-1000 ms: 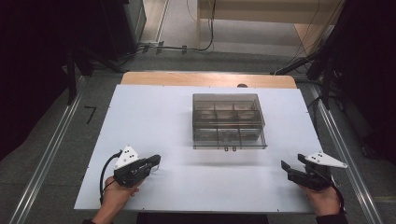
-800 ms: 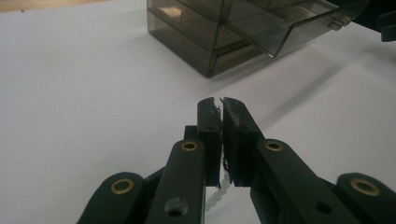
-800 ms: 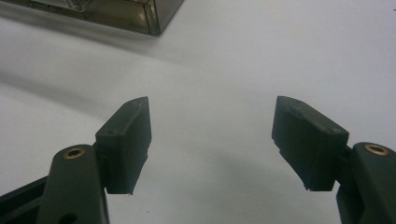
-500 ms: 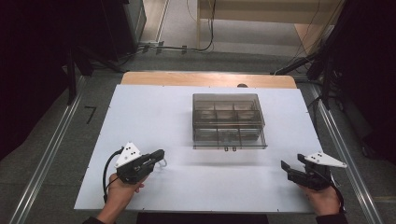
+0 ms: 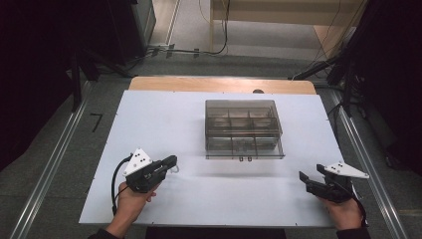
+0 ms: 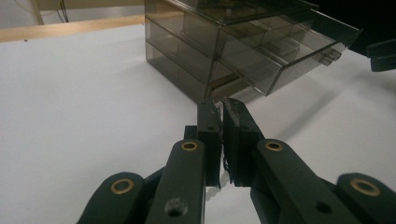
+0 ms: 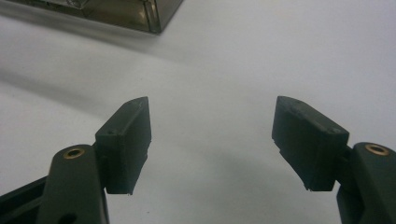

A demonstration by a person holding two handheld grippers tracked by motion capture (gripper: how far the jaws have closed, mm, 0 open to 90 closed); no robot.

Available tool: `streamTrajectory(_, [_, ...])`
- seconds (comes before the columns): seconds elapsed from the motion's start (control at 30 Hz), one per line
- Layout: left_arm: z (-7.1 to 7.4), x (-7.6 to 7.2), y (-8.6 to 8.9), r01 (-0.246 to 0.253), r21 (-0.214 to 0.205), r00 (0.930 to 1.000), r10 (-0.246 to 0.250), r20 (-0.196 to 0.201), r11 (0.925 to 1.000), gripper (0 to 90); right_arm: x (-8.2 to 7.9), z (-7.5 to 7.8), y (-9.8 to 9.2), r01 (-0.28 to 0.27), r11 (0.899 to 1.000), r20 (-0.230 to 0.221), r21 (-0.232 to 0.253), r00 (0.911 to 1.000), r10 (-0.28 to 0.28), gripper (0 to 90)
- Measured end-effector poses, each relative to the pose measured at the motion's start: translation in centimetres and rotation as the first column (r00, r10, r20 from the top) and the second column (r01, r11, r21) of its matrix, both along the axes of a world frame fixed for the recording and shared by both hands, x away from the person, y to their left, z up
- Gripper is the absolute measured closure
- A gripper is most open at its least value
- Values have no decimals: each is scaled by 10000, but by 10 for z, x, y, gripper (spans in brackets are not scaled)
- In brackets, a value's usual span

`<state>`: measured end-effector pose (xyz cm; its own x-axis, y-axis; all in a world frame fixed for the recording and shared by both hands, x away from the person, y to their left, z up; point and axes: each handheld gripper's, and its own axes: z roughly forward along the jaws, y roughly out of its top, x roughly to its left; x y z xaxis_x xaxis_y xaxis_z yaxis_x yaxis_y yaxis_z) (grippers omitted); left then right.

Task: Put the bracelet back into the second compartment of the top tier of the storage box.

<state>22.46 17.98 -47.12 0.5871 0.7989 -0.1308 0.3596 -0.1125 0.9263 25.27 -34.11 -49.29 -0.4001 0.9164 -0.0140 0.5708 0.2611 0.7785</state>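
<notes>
1. The drawer organiser [image 5: 243,128] is seen to be made of smoky, see-through plastic with a glossy finish.
2. The table top [image 5: 159,124] is covered by a smooth, matt white surface; a bare wooden edge [image 5: 219,84] is shown at its far side.
3. The left gripper [image 6: 222,135] is formed of matt black plastic, with brass-coloured metal rivets [image 6: 189,146].
4. The right gripper [image 7: 212,140] is made of the same matt black plastic.

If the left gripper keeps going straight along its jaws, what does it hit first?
Probably the smoky clear plastic drawer box: the shut left gripper points at its near lower corner, with bare white tabletop between. Depth is unclear.
</notes>
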Motion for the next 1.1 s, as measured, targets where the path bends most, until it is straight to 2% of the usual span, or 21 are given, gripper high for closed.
streamTrajectory(0.37, [9, 9, -12, -113, -14, 9994, 114, 322, 9999, 862, 1, 0, 0, -39, 10000, -21, -2, 10000, 39, 268])
streamTrajectory(1.1, [20, 19, -26, -84, -414, 9991, 101, 410, 9991, 863, 1, -1, 0, -103, 9999, 2, -59, 9999, 103, 266])
